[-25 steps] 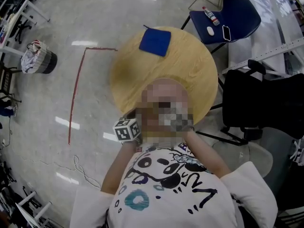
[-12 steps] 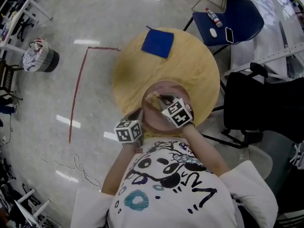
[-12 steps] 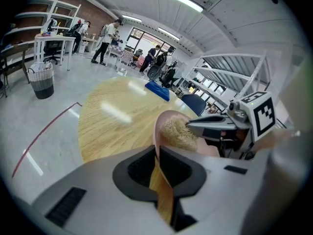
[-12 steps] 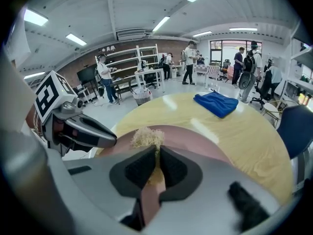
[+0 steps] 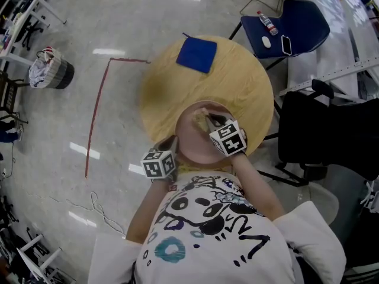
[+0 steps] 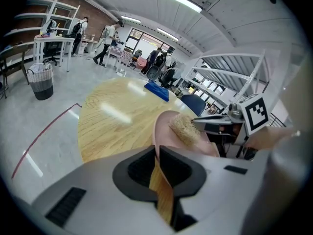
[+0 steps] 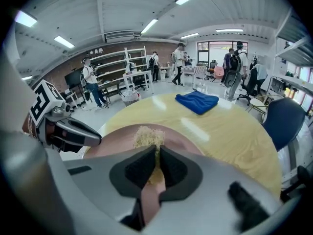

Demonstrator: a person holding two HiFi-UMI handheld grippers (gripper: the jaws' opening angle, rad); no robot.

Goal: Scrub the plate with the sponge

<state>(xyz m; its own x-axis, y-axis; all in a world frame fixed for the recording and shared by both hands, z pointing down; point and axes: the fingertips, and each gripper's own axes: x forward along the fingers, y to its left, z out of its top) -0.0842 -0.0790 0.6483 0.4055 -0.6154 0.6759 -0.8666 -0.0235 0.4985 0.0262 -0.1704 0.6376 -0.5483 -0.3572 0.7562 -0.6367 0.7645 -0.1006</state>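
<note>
The left claw (image 6: pixel 157 154) is clamping the plate (image 5: pixel 190 139) by its rim while the right claw (image 7: pixel 157 156) is pressing its gripped sponge (image 7: pixel 146 137) onto the face just ahead.

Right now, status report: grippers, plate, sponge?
Left gripper shut on plate rim. Right gripper shut on sponge, against plate. Cloth lies well clear.

Your plate (image 5: pixel 192 144) sits over the near edge of the table (image 5: pixel 166 93), just before you. Your left gripper (image 5: pixel 173 144) clamps its left rim; your right gripper (image 5: pixel 209 123) holds the sponge (image 5: pixel 200 115) on it. The cloth (image 5: pixel 196 53) lies at the far edge.
</note>
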